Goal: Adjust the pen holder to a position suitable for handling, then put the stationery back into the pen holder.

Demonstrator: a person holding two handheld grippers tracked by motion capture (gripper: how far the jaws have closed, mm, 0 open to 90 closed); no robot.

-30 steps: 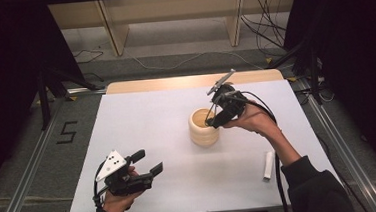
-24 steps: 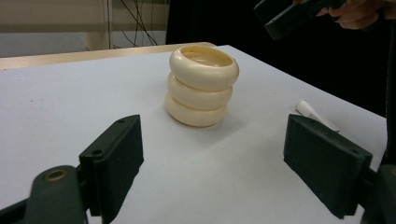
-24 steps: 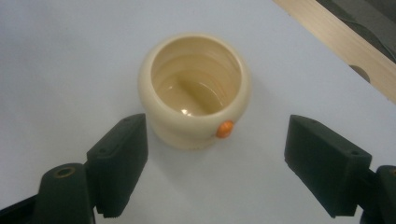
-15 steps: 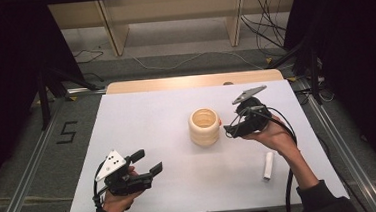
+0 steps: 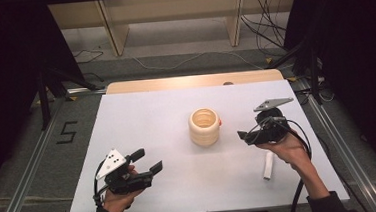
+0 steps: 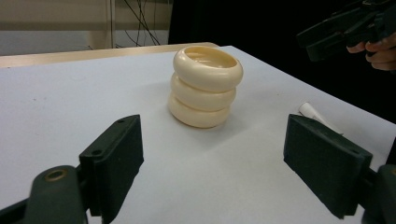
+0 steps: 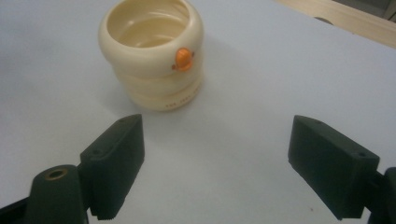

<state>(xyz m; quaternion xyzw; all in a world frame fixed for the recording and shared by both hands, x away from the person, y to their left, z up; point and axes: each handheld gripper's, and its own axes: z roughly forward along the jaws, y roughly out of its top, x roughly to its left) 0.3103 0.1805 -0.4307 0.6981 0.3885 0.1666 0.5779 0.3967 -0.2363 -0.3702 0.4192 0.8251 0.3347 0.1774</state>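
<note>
A cream cup [image 5: 204, 127] shaped like three stacked rings stands upright mid-table; an orange knob [image 7: 183, 58] sits on its side toward the right. My right gripper [image 5: 243, 136] hovers just right of the cup, pointing at it without touching it. Its jaws have just been opening and nothing is between them. The right gripper view has the cup [image 7: 154, 51] beyond the right gripper [image 7: 224, 163]. My left gripper [image 5: 148, 160] rests open and empty near the front left. In its own view the left gripper [image 6: 217, 163] faces the cup [image 6: 205, 86].
A small white tube [image 5: 268, 165] lies on the white tabletop [image 5: 146, 114] under the right hand, also visible as the tube [image 6: 317, 116] past the left gripper's jaw. A wooden strip [image 5: 174, 83] borders the far edge. Cables and shelf legs are on the floor behind.
The right gripper moved from above the cup out to its right and lower, leaving the cup standing in place. The left gripper stayed still.
</note>
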